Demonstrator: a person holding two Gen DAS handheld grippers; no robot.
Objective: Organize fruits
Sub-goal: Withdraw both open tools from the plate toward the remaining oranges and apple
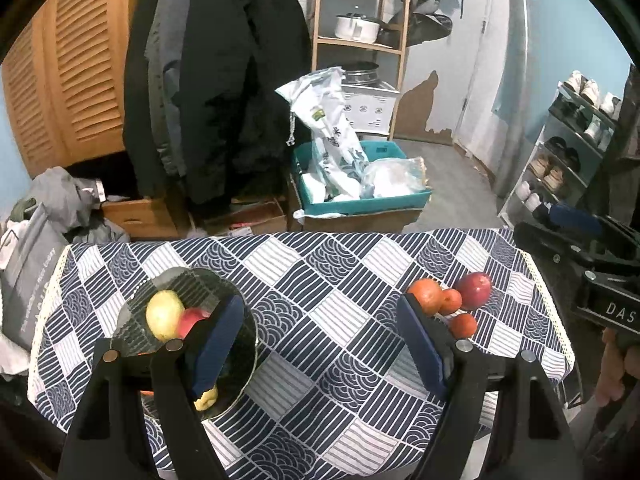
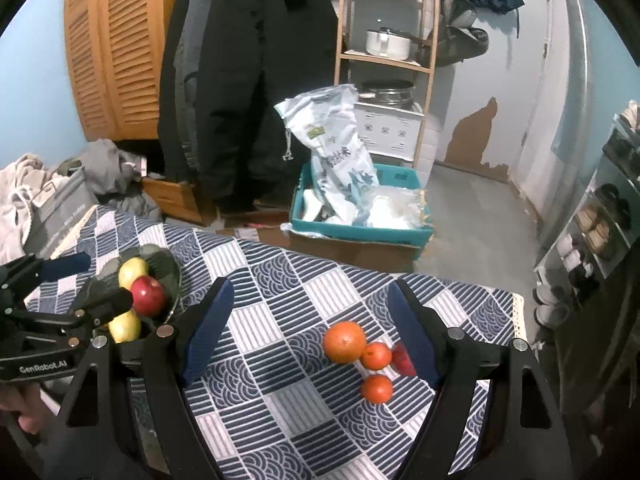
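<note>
while both grippers are hovering above the table, the sorting is looking partly done: the glass bowl is already holding two yellow fruits and a red apple, maybe one more piece, hard to tell. well to the right of the bowl, a big orange, two small oranges and a second red apple are sitting touching in a cluster on the tablecloth, so four pieces are looking left to move. left gripper is standing spread and empty, just beside the bowl; right gripper is also spread and empty, framing the cluster. beyond the bowl, a teal crate of bags, hanging coats, a wooden shelf and a shoe rack are crowding the room.
</note>
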